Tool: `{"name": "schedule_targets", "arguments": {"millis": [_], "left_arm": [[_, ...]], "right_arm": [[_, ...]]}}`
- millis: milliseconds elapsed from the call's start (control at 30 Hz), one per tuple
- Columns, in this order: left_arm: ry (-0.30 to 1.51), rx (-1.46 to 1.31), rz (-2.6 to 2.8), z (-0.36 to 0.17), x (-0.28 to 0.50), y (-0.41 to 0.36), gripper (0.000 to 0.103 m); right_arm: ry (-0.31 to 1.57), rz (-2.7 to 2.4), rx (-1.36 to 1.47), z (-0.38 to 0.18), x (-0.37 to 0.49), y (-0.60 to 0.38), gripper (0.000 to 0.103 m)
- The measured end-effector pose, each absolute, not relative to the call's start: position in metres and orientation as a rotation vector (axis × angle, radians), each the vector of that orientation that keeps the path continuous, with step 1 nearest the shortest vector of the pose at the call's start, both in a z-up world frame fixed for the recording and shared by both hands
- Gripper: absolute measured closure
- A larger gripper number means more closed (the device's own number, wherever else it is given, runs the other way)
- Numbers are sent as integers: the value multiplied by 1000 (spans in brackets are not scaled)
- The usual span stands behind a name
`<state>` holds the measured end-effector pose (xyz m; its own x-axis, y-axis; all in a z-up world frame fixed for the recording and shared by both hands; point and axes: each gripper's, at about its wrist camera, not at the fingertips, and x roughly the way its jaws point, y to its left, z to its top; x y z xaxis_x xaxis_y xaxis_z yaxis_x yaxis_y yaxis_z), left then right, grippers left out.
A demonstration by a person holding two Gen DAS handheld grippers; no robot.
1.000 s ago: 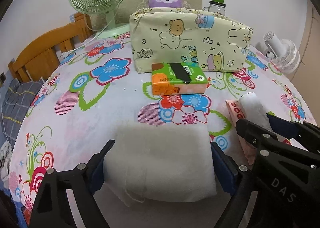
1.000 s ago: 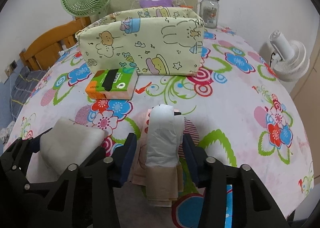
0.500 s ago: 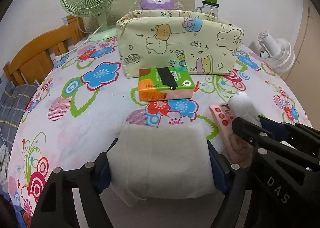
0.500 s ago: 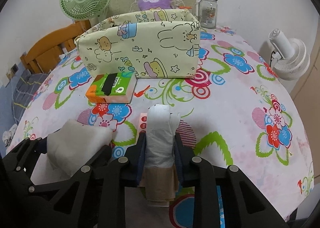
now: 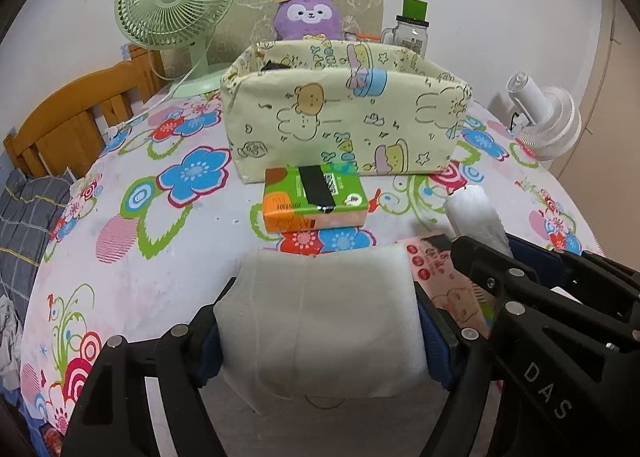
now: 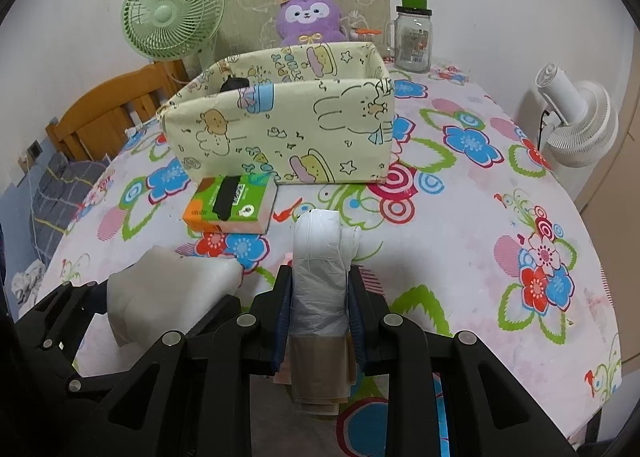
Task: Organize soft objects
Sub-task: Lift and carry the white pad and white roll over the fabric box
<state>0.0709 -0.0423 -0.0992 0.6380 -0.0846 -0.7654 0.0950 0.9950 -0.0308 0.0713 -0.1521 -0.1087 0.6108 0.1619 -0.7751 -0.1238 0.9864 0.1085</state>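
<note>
Before me, the flower-printed cloth surface (image 5: 132,269) bears a cream cartoon-print fabric bin (image 5: 344,121); just before it lies an orange-green tissue pack (image 5: 314,197), behind it a pale green desk fan (image 5: 176,9) and a glass jar (image 6: 413,39).

Black left gripper (image 5: 320,321), blue pads, silver screws, "DAS" lettering.

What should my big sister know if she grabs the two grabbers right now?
Left gripper: shut on the white cloth pad.
Right gripper: shut on the rolled plastic bags.
Orange-green tissue pack: on the table, in front of the fabric bin.
Done: both soft items gripped.
Left: carry both to the bin, probably, then fetch the tissue pack.
</note>
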Motion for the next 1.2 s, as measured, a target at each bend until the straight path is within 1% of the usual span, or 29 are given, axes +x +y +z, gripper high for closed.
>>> {"name": "schedule_targets", "arguments": {"millis": [1200], "left_arm": [[740,6,-109,-19,74,-53,23]], "right_arm": [[761,187,65,-28,76,-160,74]]}}
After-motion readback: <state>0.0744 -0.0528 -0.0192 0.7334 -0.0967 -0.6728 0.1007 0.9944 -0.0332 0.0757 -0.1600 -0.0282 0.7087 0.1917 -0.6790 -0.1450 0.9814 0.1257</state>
